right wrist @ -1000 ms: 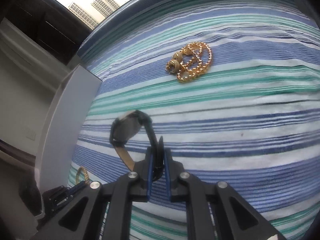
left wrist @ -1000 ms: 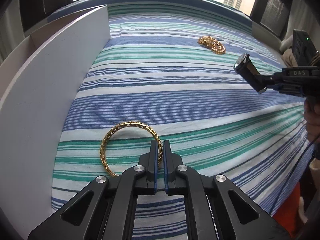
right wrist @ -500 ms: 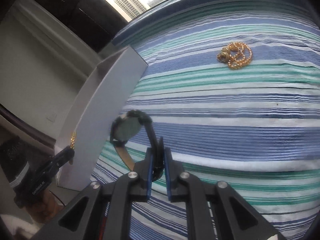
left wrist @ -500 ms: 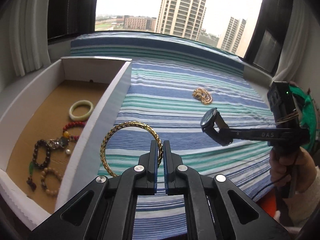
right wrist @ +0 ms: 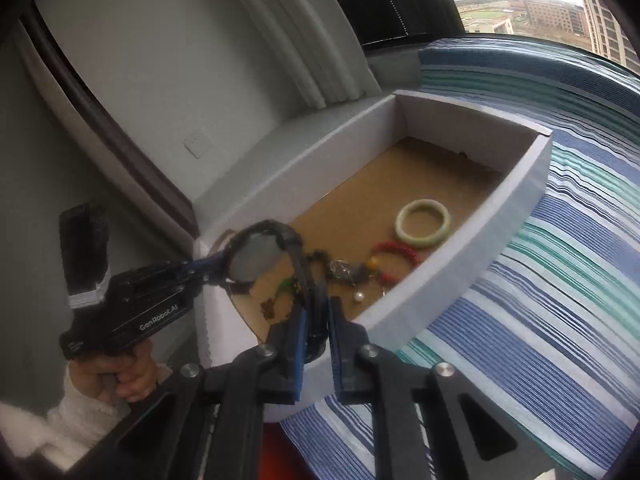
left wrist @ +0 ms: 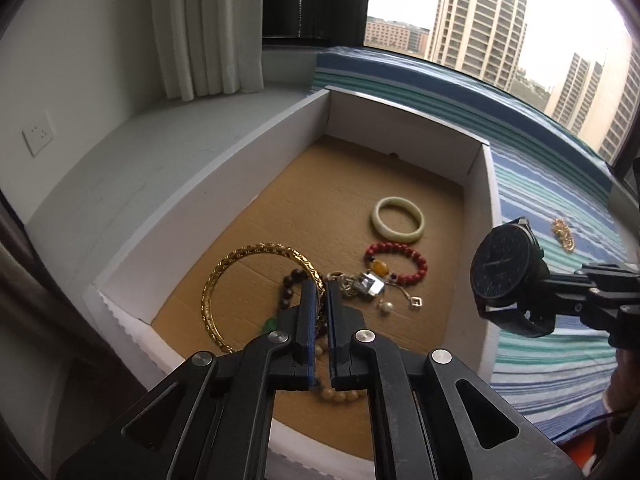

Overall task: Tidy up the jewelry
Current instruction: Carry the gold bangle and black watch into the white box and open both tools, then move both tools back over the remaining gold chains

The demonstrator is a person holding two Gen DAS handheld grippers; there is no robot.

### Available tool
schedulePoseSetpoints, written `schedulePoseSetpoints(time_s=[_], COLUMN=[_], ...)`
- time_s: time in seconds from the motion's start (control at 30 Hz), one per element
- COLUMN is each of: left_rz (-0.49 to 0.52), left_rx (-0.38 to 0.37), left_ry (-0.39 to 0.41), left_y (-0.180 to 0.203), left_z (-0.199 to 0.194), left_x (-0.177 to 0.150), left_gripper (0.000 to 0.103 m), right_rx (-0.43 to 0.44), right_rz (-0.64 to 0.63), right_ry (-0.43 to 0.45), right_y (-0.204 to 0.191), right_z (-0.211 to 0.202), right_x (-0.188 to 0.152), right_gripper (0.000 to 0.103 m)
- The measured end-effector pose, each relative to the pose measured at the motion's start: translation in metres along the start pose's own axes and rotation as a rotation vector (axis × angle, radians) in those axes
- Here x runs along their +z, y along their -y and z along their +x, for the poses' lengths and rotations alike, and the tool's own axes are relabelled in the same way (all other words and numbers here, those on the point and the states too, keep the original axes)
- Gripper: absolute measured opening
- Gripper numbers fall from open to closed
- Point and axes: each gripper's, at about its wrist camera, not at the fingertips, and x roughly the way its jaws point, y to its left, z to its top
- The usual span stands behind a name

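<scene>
Holding tight, the left hand-held gripper [left wrist: 318, 300] pinches the gold bangle [left wrist: 256, 292] over the box [left wrist: 478, 216]; the right hand-held gripper [right wrist: 316, 316] grips the watch [right wrist: 256, 258] strap beside it. Letting go early could drop them outside or tangle the beads [left wrist: 400, 260].

A white box [left wrist: 478, 184] has a tan cardboard floor. On it lie a pale cream-green bangle [left wrist: 397, 220] and a red bead bracelet [left wrist: 400, 262] with one amber bead. The gold bangle [left wrist: 244, 280] is patterned, the watch [left wrist: 502, 268] black. Blue, teal and white stripes cover the bedcover [right wrist: 560, 280].
</scene>
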Motion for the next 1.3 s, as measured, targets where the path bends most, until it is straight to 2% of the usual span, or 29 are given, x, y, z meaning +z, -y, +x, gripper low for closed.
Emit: schedulePoseSetpoints(time_s=[0.17,0.23,0.3,0.33,0.37,0.4,0.43,0.47,0.6,0.77,1.03,1.3], left_rz=[-0.024,-0.007,0.021,0.028,0.028,0.021,0.013,0.01,-0.003,0.012,0.157,0.312], left_rx=[0.037,0.032,0.041,0.051,0.059,0.069,0.082,0.092,0.067,0.0,-0.202,-0.346], left_ry=[-0.062,-0.083,-0.097,-0.096,-0.092,-0.08,-0.06,-0.038,-0.018,-0.009,-0.016,-0.105], left_y=[-0.021,-0.022,-0.017,-0.015,-0.013,-0.013,-0.013,-0.013,-0.006,0.024,0.124,0.229], left_z=[0.033,0.037,0.04,0.039,0.039,0.037,0.034,0.029,0.016,-0.002,-0.021,0.002], left_x=[-0.002,-0.004,-0.007,-0.009,-0.01,-0.011,-0.012,-0.014,-0.021,-0.036,-0.054,-0.081], left_gripper=[0.003,0.004,0.006,0.013,0.037,0.051,0.07,0.073,0.074,0.077,0.081,0.083], right_rx=[-0.027,-0.061,-0.107,-0.137,-0.162,-0.174,-0.182,-0.189,-0.222,-0.286,-0.407,-0.606], right_rz=[-0.093,-0.149,-0.211,-0.237,-0.256,-0.261,-0.255,-0.246,-0.228,-0.187,0.005,0.179], right_ry=[-0.165,-0.232,-0.285,-0.298,-0.297,-0.287,-0.272,-0.249,-0.143,-0.042,0.009,0.107], right_y=[-0.026,-0.034,-0.043,-0.046,-0.049,-0.05,-0.052,-0.052,-0.052,-0.03,0.041,0.096], right_z=[0.083,0.106,0.12,0.123,0.125,0.123,0.119,0.112,0.075,0.026,-0.033,-0.103], right_x=[0.007,0.004,-0.001,-0.003,-0.004,-0.005,-0.005,-0.006,-0.008,-0.034,-0.113,-0.191], right_gripper=[0.011,0.011,0.016,0.017,0.028,0.049,0.056,0.057,0.058,0.061,0.061,0.061])
